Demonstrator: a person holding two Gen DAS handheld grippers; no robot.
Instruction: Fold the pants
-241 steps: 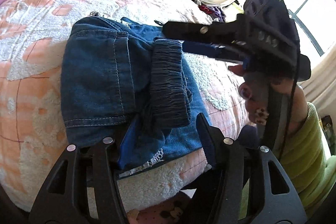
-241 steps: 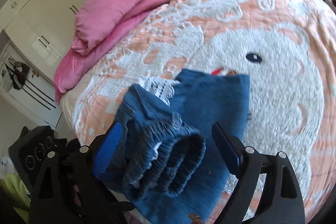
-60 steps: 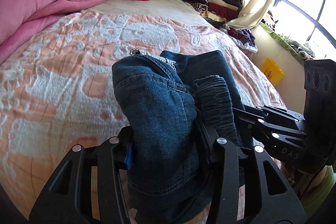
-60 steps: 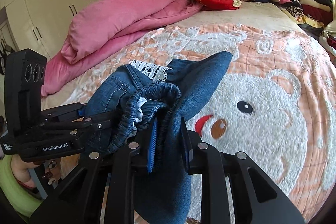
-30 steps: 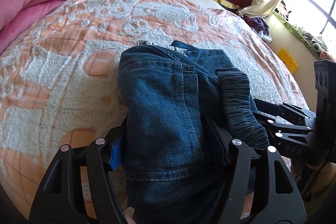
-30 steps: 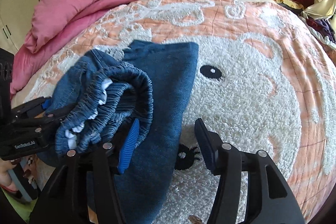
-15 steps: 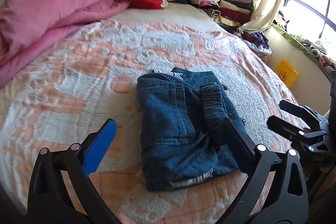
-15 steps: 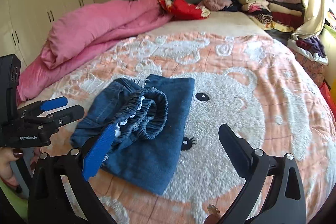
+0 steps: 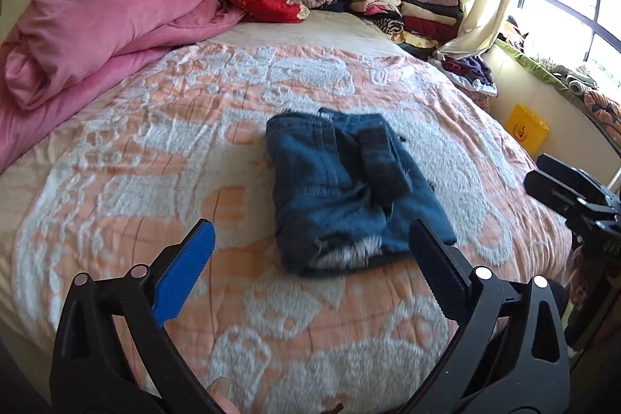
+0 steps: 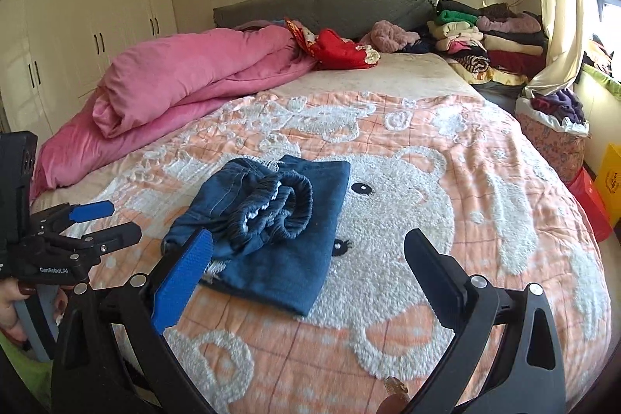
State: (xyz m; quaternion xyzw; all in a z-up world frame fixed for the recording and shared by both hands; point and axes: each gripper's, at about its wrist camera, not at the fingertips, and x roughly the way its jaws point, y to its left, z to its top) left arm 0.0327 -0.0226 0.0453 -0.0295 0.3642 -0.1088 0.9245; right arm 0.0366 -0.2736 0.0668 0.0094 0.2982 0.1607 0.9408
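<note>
Two grippers fill the bottom of their own views, and both stand spread wide with nothing between the pads. In the left wrist view the left gripper (image 9: 308, 268) shows a blue pad on the lower-left finger and a dark pad on the lower-right one, with only bedspread in the gap. In the right wrist view the right gripper (image 10: 308, 274) is spread the same way, its blue pad overlapping the near corner of the denim in the picture, though it does not close on the cloth.

At the left edge of the right wrist view the left gripper appears again, its jaws apart and clear of the pants, with a hand (image 10: 9, 301) on its grip. At the right edge of the left wrist view part of the right gripper shows as dark fingers.

Just beyond the fingers, at the centre of each frame, the pants (image 10: 271, 220) lie folded into a compact blue denim bundle on the bedspread (image 10: 446, 220), a peach cover with a white bear pattern. The gathered elastic waistband (image 10: 289, 206) sits on top of the bundle, and a strip of white lace shows at its near lower edge.

Farther back, a rolled pink duvet (image 10: 186, 80) occupies the upper left of the bed. A red garment (image 10: 337, 51) lies near the grey headboard (image 10: 330, 4), and stacked folded clothes (image 10: 485, 37) fill the upper right. White wardrobe doors (image 10: 89, 26) stand at far left, and a pale curtain (image 10: 559, 26) hangs at right.
</note>
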